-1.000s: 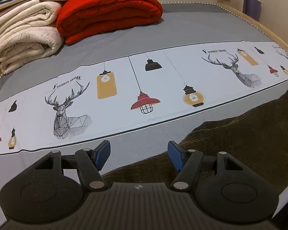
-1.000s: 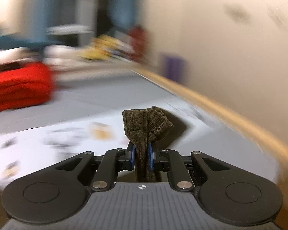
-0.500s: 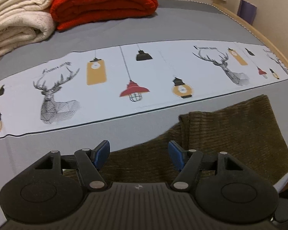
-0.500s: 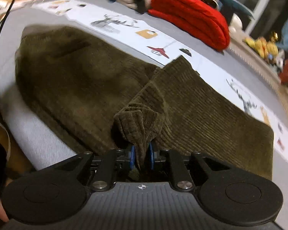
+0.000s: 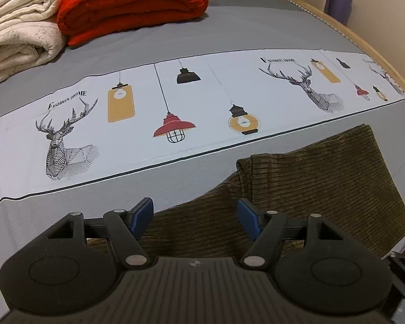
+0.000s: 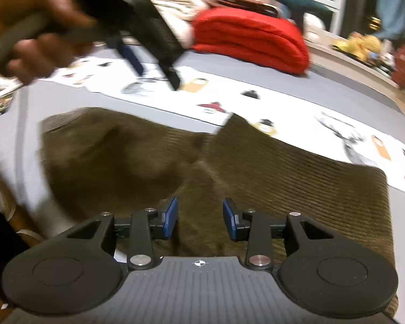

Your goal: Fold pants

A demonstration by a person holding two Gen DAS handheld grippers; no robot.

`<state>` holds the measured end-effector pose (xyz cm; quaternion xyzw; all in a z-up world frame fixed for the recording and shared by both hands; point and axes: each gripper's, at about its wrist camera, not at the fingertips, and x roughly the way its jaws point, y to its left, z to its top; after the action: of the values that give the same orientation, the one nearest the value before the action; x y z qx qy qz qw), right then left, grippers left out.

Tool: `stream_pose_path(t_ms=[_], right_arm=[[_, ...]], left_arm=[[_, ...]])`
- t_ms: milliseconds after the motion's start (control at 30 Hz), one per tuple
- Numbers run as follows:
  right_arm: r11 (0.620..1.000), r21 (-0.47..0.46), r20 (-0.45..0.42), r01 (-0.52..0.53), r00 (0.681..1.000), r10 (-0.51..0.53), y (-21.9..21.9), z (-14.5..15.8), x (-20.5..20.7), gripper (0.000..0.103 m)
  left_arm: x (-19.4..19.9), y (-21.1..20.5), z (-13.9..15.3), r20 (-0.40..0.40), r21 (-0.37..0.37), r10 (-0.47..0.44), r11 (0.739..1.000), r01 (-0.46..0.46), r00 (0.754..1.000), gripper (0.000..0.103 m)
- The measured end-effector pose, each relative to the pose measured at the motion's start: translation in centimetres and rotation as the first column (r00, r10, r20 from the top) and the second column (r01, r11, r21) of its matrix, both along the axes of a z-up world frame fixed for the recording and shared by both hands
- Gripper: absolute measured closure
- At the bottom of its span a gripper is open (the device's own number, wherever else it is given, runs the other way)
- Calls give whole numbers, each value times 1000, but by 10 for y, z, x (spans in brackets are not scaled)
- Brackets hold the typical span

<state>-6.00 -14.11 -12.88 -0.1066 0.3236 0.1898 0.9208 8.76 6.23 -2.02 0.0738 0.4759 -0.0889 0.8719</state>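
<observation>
Olive-brown corduroy pants (image 5: 316,186) lie folded over on the grey bed, one layer on top of the other (image 6: 283,172). My left gripper (image 5: 194,216) hovers open just above the pants' near edge with nothing between its blue pads. My right gripper (image 6: 199,216) is over the folded pants; its jaws are opening and the pads no longer press on the cloth, which lies flat below them. In the right wrist view a hand (image 6: 27,27) holds the left gripper (image 6: 154,64) at the upper left, blurred.
A white runner with deer and lamp prints (image 5: 175,113) crosses the bed beyond the pants. A folded red blanket (image 5: 132,5) and cream blankets (image 5: 16,35) are stacked at the back. The bed's wooden edge (image 5: 364,46) curves along the right.
My right gripper swung down over the bed, laid the pants' end onto the lower layer and let go as its jaws parted. The left gripper stayed open and tilted slightly.
</observation>
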Motion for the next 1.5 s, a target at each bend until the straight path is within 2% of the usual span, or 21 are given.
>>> stream_pose_path(t_ms=[100, 167, 233, 300, 367, 433, 467, 533, 567, 633, 667, 767, 867, 933, 1033, 1100, 1133, 1200, 1300, 1400, 1500], right_arm=[[1000, -9, -50, -9, 999, 8, 6, -20, 9, 64], [993, -5, -156, -114, 981, 112, 12, -30, 3, 80], [981, 10, -163, -193, 968, 192, 12, -24, -6, 79], [984, 41, -157, -173, 972, 177, -3, -13, -11, 77], [998, 47, -92, -37, 995, 41, -30, -1, -16, 54], [978, 65, -21, 196, 981, -195, -67, 8, -17, 33], [938, 85, -7, 337, 941, -337, -89, 11, -14, 30], [809, 131, -27, 573, 818, -575, -133, 10, -8, 30], [733, 132, -44, 667, 743, -668, -153, 5, -5, 30], [631, 129, -84, 765, 642, -762, -180, -5, -3, 30], [595, 130, -121, 793, 609, -784, -191, -14, -2, 30], [516, 204, -317, 832, 555, -769, -221, -36, 0, 28], [447, 303, -443, 842, 540, -716, -234, -50, 9, 27], [455, 300, -439, 838, 545, -714, -230, -50, 13, 36], [449, 308, -421, 839, 543, -727, -228, -48, 13, 64], [486, 324, -349, 811, 580, -736, -217, -30, 5, 73], [531, 321, -282, 784, 614, -737, -206, -17, 0, 76], [684, 291, -81, 669, 729, -679, -166, 12, -2, 77], [890, 203, 187, 408, 876, -445, -96, 49, -17, 78], [982, 83, 308, 169, 933, -187, -34, 63, -32, 79], [1000, -31, 351, 2, 936, 9, 9, 59, -47, 79]], left_arm=[[2, -6, -4, -12, -2, -5, 1000, 5, 1000, 29], [4, -9, -7, -23, -7, -10, 1000, 10, 1000, 29], [6, -14, -9, -30, -6, -17, 1000, 17, 999, 29], [7, -18, -10, -30, -4, -25, 1000, 25, 999, 29], [8, -21, -10, -28, -5, -31, 1000, 31, 999, 29], [9, -25, -8, -23, -5, -35, 999, 35, 999, 29], [10, -27, -7, -20, -6, -39, 999, 39, 999, 29], [11, -31, -6, -14, -6, -44, 999, 44, 999, 29], [12, -33, -6, -14, -7, -47, 999, 47, 999, 29], [13, -38, -6, -15, -6, -54, 999, 53, 998, 29], [13, -40, -6, -15, -4, -59, 998, 58, 998, 29], [14, -47, -9, -20, -1, -71, 997, 71, 997, 29], [14, -53, -8, -20, -24, -88, 996, 87, 996, 29], [13, -55, -6, -22, -62, -98, 993, 96, 995, 29], [13, -56, -2, -36, -157, -104, 983, 97, 994, 28], [11, -58, 4, -37, -216, -113, 971, 102, 993, 18], [10, -59, 8, -36, -256, -127, 960, 114, 991, 17], [7, -60, 16, -45, -351, -166, 926, 140, 985, 9], [5, -59, 25, -62, -513, -231, 842, 167, 971, 2], [4, -60, 25, -70, -559, -280, 806, 195, 958, 2], [4, -61, 14, -114, -522, -268, 835, 172, 957, 6]])
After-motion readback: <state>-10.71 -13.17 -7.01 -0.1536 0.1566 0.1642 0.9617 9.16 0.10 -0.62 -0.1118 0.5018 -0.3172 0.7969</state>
